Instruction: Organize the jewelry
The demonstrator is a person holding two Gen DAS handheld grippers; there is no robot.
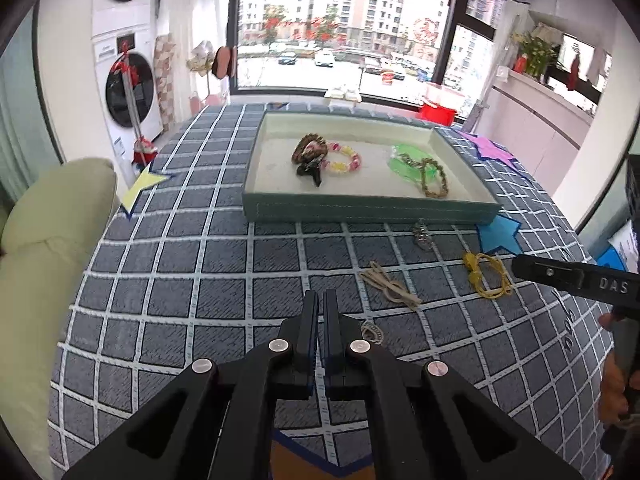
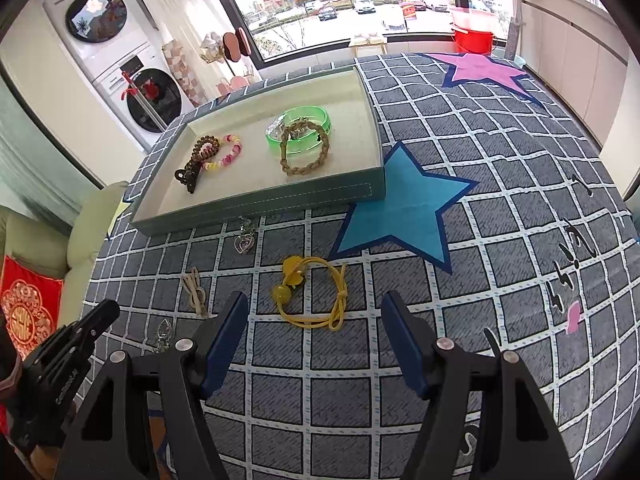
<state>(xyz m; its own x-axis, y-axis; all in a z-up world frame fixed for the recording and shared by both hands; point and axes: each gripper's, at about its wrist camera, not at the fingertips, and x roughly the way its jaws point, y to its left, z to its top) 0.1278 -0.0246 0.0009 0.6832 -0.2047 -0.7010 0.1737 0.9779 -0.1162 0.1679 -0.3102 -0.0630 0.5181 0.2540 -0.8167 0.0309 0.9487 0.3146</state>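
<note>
A teal tray [image 1: 360, 210] [image 2: 260, 204] with a cream lining sits at the far side of the checked cloth. In it lie a brown spiral tie, a black claw clip, a bead bracelet [image 2: 230, 156], a green bangle [image 2: 298, 130] and a braided bracelet. Loose on the cloth are a yellow hair tie [image 2: 312, 296] [image 1: 486, 276], a heart pendant [image 2: 244, 240] [image 1: 422, 236], a beige tie [image 1: 390, 288] [image 2: 194, 288] and a small silver pendant [image 1: 372, 332] [image 2: 163, 334]. My right gripper [image 2: 315, 300] is open, low over the yellow tie. My left gripper [image 1: 320, 296] [image 2: 102, 312] is shut, nothing visible in it, beside the silver pendant.
Blue star [image 2: 400, 208] and purple star [image 2: 480, 68] patches lie on the cloth. A pale green sofa [image 1: 48, 240] borders the table's left side. Stacked washing machines [image 1: 128, 92] stand at the back left, a red bucket [image 2: 474, 38] by the window.
</note>
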